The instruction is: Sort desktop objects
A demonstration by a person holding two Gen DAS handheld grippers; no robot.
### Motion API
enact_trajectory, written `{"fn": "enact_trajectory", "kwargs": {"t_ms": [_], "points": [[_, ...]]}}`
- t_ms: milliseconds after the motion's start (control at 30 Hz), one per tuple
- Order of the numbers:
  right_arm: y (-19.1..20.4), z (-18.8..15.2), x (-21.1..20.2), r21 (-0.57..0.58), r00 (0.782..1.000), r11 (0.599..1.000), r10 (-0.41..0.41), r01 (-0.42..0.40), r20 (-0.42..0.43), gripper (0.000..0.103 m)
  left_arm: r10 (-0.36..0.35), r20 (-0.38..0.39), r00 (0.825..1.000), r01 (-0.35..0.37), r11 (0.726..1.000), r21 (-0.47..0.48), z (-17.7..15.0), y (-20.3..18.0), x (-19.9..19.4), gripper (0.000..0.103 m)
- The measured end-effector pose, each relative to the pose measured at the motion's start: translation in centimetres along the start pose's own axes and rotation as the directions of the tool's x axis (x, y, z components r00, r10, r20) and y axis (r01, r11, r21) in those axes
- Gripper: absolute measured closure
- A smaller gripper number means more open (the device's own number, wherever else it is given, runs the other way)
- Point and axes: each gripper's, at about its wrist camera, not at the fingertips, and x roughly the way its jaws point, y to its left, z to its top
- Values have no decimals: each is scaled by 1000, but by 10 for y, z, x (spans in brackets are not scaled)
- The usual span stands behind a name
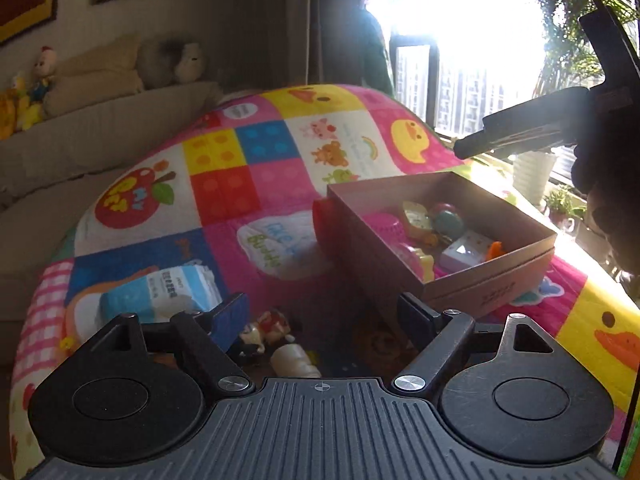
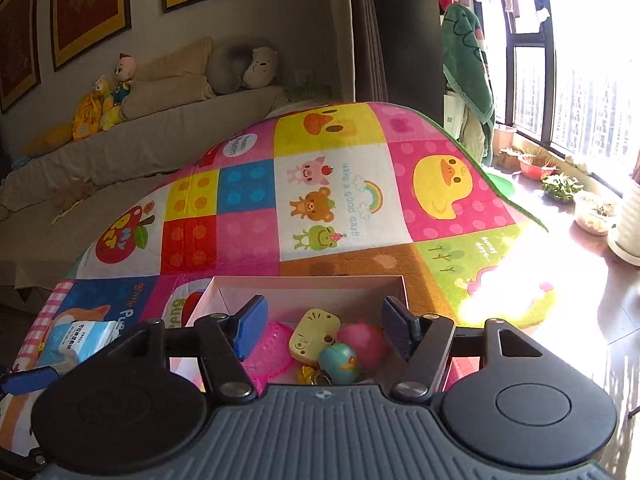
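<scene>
A cardboard box (image 1: 484,286) sits on a colourful patchwork mat (image 1: 248,184) and holds several small toys: a pink basket (image 2: 268,350), a yellow toy (image 2: 314,334), a pink ball (image 2: 362,342) and a teal ball (image 2: 340,364). My left gripper (image 1: 324,316) is open, low over a small toy figure (image 1: 276,340) lying on the mat left of the box. My right gripper (image 2: 322,330) is open and empty, hovering over the box (image 2: 304,282). It also shows in the left wrist view (image 1: 520,130), high above the box.
A blue-and-white tissue pack (image 1: 160,294) lies on the mat to the left; it also shows in the right wrist view (image 2: 82,338). A red object (image 1: 322,220) sits against the box's far left side. A sofa (image 2: 120,148) with plush toys stands behind. Potted plants (image 2: 560,186) line the window.
</scene>
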Motion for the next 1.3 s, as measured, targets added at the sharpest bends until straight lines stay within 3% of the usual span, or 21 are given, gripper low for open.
{"fn": "enact_trajectory", "kwargs": {"t_ms": [67, 233, 367, 500, 633, 700, 800, 900, 1000, 1100, 1167, 1300], "points": [[21, 3, 3, -65, 1000, 998, 14, -15, -9, 40, 48, -21, 999, -49, 997, -51, -15, 16, -6, 17], [81, 17, 37, -198, 996, 978, 49, -64, -80, 57, 92, -51, 994, -100, 981, -168, -40, 51, -15, 14], [128, 18, 74, -356, 995, 935, -32, -4, -97, 57, 92, -49, 995, -100, 972, -214, -55, 63, -17, 11], [163, 6, 111, -519, 988, 852, -130, 69, -83, 58, 74, -18, 997, -76, 966, -246, -59, 65, -21, 7], [176, 0, 142, -601, 967, 790, -233, 124, -106, 71, 58, -16, 998, -60, 960, -274, -60, 69, -21, 7], [178, -2, 143, -622, 962, 773, -248, 126, -112, 73, 52, -16, 998, -55, 959, -278, -60, 70, -21, 7], [178, -6, 130, -653, 963, 747, -248, 122, -104, 88, 51, -13, 999, -53, 959, -279, -61, 69, -22, 7], [165, -5, 101, -599, 972, 799, -181, 55, -151, 95, 54, -12, 998, -55, 959, -278, -61, 69, -22, 7], [148, -11, 59, -478, 978, 878, -70, -34, -197, 95, 57, -16, 998, -59, 960, -274, -61, 68, -21, 7], [130, -24, 17, -352, 974, 928, 46, -123, -221, 96, 59, -23, 998, -63, 961, -270, -60, 68, -20, 7], [119, -33, -5, -273, 966, 945, 114, -178, -233, 97, 64, -30, 997, -70, 962, -265, -60, 67, -19, 7], [98, -63, -35, -122, 926, 950, 244, -288, -289, 97, 72, -34, 997, -78, 966, -248, -60, 64, -19, 7]]}}
